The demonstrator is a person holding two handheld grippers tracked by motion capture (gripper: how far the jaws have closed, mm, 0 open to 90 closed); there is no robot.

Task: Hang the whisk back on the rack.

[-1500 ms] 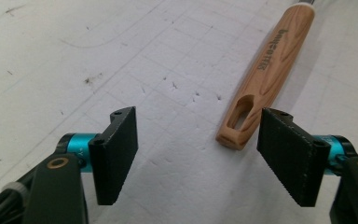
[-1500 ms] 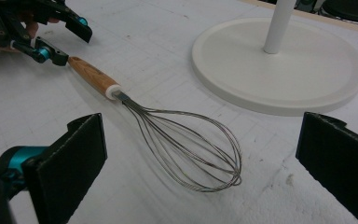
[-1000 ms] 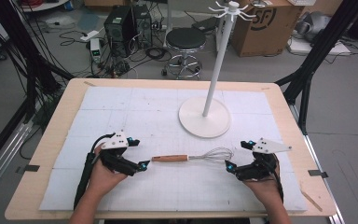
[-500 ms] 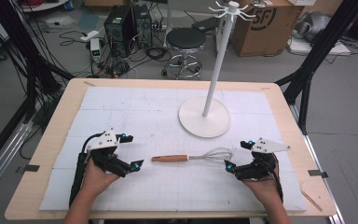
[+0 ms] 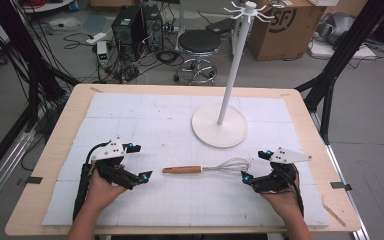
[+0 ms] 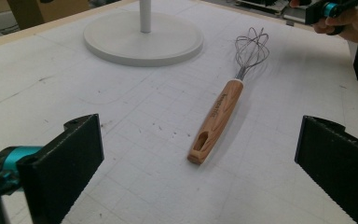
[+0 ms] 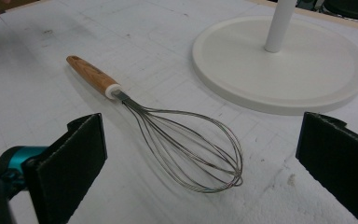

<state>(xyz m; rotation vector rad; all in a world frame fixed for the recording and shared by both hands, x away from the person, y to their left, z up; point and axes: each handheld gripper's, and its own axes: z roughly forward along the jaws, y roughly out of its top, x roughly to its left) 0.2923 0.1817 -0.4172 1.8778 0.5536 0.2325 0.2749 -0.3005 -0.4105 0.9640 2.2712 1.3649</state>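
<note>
A whisk (image 5: 207, 169) with a wooden handle and a wire head lies flat on the white mat (image 5: 180, 120), handle to the left. My left gripper (image 5: 141, 161) is a short way left of the handle's end. Its jaws have just been opening, and they stand open with nothing between them. In the left gripper view the whisk (image 6: 219, 114) lies ahead, beyond the jaws. My right gripper (image 5: 254, 166) stands open just right of the wire head. The wire head (image 7: 186, 149) lies on the mat in front of its jaws, untouched.
A white stand (image 5: 219, 131) with a round base and a tall pole topped by hooks rises behind the whisk, right of the middle. Its base (image 6: 143, 39) is close beyond the whisk. The wooden table edge (image 5: 50, 165) frames the mat.
My left gripper has drawn back to the left, away from the handle's end, and its jaws stand wider. The whisk and the right gripper have not moved.
</note>
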